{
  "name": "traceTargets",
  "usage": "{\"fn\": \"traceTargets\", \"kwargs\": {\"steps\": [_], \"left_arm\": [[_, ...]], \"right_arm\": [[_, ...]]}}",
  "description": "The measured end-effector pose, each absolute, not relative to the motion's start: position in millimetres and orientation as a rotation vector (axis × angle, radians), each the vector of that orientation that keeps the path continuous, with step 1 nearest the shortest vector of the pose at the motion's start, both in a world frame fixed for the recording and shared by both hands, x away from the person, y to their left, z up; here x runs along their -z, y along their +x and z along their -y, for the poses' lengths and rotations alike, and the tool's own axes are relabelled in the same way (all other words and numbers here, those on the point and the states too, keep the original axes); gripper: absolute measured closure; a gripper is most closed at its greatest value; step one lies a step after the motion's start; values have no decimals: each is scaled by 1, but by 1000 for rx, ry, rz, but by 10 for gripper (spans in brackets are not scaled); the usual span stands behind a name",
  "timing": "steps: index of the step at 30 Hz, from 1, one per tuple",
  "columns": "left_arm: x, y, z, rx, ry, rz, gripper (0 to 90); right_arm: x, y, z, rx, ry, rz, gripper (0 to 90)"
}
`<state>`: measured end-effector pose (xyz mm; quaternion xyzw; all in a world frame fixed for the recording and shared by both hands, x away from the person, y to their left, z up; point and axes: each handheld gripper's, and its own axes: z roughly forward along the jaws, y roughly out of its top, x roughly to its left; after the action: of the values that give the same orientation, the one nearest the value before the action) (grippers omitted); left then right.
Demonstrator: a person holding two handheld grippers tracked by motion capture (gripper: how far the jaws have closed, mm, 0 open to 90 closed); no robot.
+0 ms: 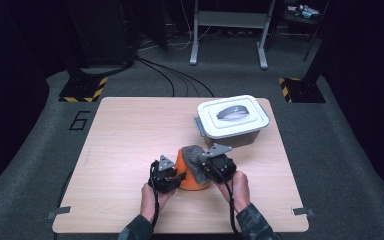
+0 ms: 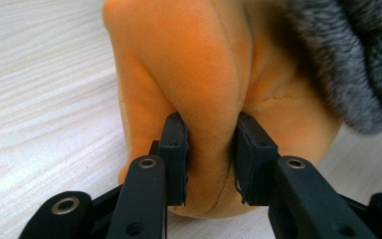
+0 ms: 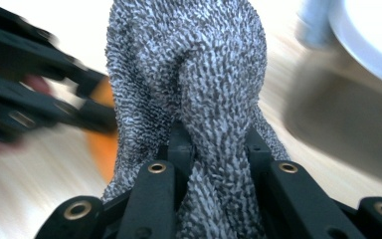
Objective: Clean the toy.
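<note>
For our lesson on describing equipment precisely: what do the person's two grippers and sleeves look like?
Each hand carries a black gripper, left and right, topped by a grey three-cornered plate, with a black cable trailing back along the wrist. Up close, the fingers are square black blocks on black link arms joined by brass-ringed pivots. The sleeves are a dark camouflage pattern.

Both grippers, the left gripper (image 1: 174, 176) and the right gripper (image 1: 206, 162), are black, each topped by a grey three-cornered plate and trailing a black cable. Their jaws carry brass-ringed screw holes. The sleeves (image 1: 252, 225) are camouflage-patterned.
</note>
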<state>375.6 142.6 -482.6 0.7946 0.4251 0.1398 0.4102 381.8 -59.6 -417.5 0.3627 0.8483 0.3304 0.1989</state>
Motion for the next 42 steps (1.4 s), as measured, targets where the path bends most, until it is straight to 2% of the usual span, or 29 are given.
{"fn": "traceTargets", "kwargs": {"steps": [4, 9, 13, 15, 18, 19, 22, 25, 30, 33, 42], "left_arm": [[486, 376, -145, -361, 1993, -1081, 691], [486, 377, -145, -352, 1976, -1076, 690], [485, 381, -146, -342, 1977, -1067, 667], [480, 380, -146, -350, 1981, -1053, 576], [472, 377, -151, -358, 1976, -1038, 370], [475, 378, -153, -339, 1986, -1025, 340], [486, 380, -150, -308, 1979, -1032, 557], [487, 382, -147, -318, 1962, -1071, 664], [486, 384, -145, -319, 1967, -1104, 677], [487, 383, -146, -343, 1980, -1110, 683], [489, 383, -147, -327, 1942, -1110, 675]], "right_arm": [[434, 389, 33, -839, 919, -2411, 735], [440, 388, 63, -872, 1036, -2403, 734], [459, 389, 89, -877, 1155, -2403, 735], [463, 390, 91, -865, 1158, -2402, 735], [463, 391, 89, -859, 1155, -2392, 735], [462, 392, 89, -859, 1148, -2394, 735], [461, 394, 91, -876, 1163, -2396, 734], [443, 389, 89, -894, 1142, -2372, 732], [411, 389, 53, -941, 1026, -2392, 731], [427, 401, 31, -846, 972, -2440, 733], [453, 399, 83, -853, 1158, -2402, 735]]}}
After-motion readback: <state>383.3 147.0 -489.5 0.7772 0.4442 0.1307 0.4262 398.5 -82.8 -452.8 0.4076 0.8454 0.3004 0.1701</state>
